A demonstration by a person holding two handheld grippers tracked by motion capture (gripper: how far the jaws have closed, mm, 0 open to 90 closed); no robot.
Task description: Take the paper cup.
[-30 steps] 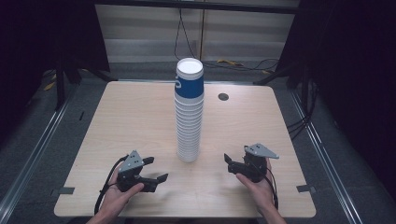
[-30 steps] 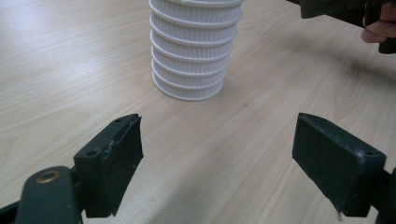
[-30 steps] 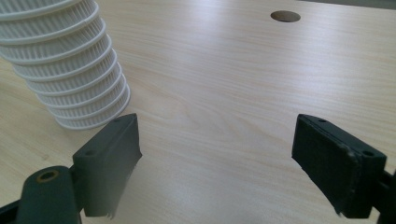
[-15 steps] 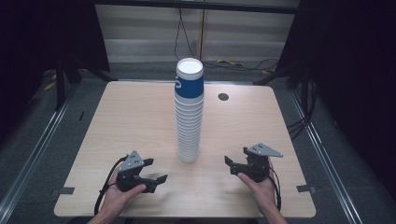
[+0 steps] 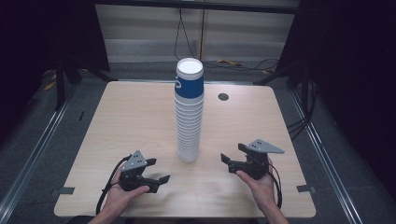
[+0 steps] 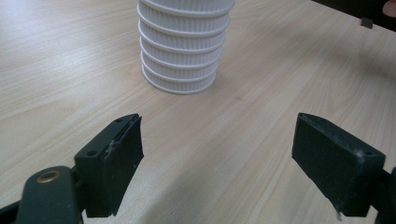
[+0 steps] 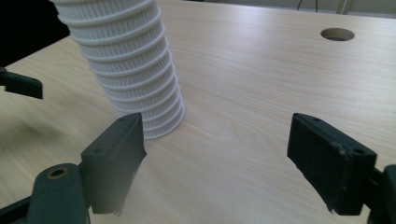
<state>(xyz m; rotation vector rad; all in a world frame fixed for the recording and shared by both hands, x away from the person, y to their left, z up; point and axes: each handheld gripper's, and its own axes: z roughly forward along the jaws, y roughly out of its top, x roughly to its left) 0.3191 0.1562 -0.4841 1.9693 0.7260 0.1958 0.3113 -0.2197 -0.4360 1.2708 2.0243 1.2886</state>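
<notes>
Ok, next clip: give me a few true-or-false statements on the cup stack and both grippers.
1. The cup stack stands upright on the table. True.
2. The left gripper is shut on a cup. False: its jaws are open and hold nothing.
3. The top cup has a blue band. True.
4. The right gripper touches the stack. False: it sits apart from it, open.
5. The stack lies between the two grippers. True.

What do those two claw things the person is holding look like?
Both are black. The left gripper and right gripper each carry a grey three-cornered plate on top and trail a black cable. Their fingers are chunky, flat-faced black blocks, with a brass-coloured ring near one finger's base.
</notes>
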